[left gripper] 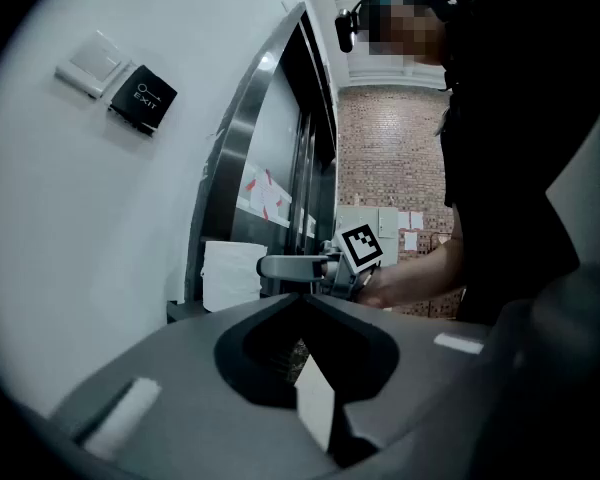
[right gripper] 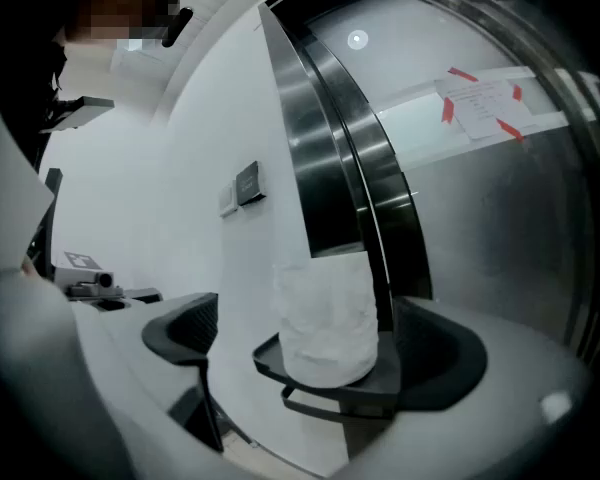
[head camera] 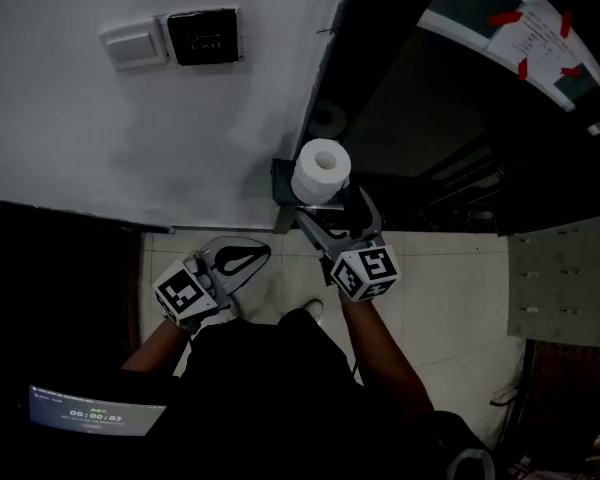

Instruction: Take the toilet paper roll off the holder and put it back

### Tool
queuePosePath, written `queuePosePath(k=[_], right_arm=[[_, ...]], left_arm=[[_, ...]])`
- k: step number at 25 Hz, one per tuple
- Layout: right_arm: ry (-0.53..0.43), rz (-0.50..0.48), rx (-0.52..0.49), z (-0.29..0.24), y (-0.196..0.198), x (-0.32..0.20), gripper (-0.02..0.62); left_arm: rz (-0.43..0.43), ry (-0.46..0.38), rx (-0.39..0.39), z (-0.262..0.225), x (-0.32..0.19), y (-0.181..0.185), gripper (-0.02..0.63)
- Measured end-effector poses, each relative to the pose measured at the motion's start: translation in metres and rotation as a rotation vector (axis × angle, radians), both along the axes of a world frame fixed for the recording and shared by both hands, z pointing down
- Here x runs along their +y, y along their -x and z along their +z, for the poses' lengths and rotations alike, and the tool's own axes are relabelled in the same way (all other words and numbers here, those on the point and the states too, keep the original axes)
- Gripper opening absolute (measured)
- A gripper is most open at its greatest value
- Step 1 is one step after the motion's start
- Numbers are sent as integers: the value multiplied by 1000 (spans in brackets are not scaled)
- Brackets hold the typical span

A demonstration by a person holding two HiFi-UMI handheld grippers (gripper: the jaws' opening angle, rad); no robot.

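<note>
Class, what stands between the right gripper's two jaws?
The toilet paper roll, upright on its holder, stands between the jaws of the open right gripper; the right gripper view shows it.

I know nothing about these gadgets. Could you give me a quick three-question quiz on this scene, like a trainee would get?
1. True or false: the toilet paper roll stands on its holder.
2. Fill in: the left gripper has its jaws ____.
3. The right gripper has its jaws: A) clamped on the roll; B) apart, with the roll between them; C) nowhere near the roll.
Key: 1 true; 2 shut; 3 B.
</note>
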State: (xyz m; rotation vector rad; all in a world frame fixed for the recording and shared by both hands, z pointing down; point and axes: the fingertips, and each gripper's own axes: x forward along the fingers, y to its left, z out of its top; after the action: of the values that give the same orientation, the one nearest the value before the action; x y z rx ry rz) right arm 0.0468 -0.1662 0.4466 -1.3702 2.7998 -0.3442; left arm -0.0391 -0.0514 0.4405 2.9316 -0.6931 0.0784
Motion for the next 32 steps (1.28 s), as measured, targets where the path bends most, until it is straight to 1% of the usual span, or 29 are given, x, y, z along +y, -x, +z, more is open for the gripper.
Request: queuePosePath(k=[1, 3, 6, 10, 13, 18, 19, 20, 21, 25, 28, 32], right_arm=[[1, 13, 6, 0, -1, -5, 556], [6, 28, 12, 1, -1, -14, 572], [22, 24, 16, 2, 5, -27, 573], [28, 11, 47, 1, 15, -38, 572], [14, 31, 80, 0, 16, -43, 572], [17, 53, 121, 8, 18, -51, 567], [14, 58, 128, 8, 17, -51, 540], [12, 62, 130, 7, 15, -50, 446], [11, 63, 129, 6, 13, -50, 425], [9, 54, 116, 5, 12, -49, 417], [-10, 69, 88, 1, 7, -46, 416], [-17, 89, 53, -5, -6, -42, 416]], left_arm=[[0, -9, 1, 1, 0, 0, 2], [-1, -12, 2, 2, -1, 1, 2], [-6, -1, 3, 2, -3, 5, 2], [-14, 3, -2, 4, -5, 9, 2], [-24, 18, 1, 1, -5, 10, 2], [-34, 16, 6, 5, -9, 18, 2], [-37, 17, 6, 5, -9, 19, 2], [-39, 18, 6, 5, -9, 19, 2], [-41, 17, 5, 4, -8, 18, 2], [-39, 10, 7, 6, -8, 17, 2], [-33, 19, 10, 5, -9, 16, 2], [-20, 1, 10, 7, -9, 14, 2]])
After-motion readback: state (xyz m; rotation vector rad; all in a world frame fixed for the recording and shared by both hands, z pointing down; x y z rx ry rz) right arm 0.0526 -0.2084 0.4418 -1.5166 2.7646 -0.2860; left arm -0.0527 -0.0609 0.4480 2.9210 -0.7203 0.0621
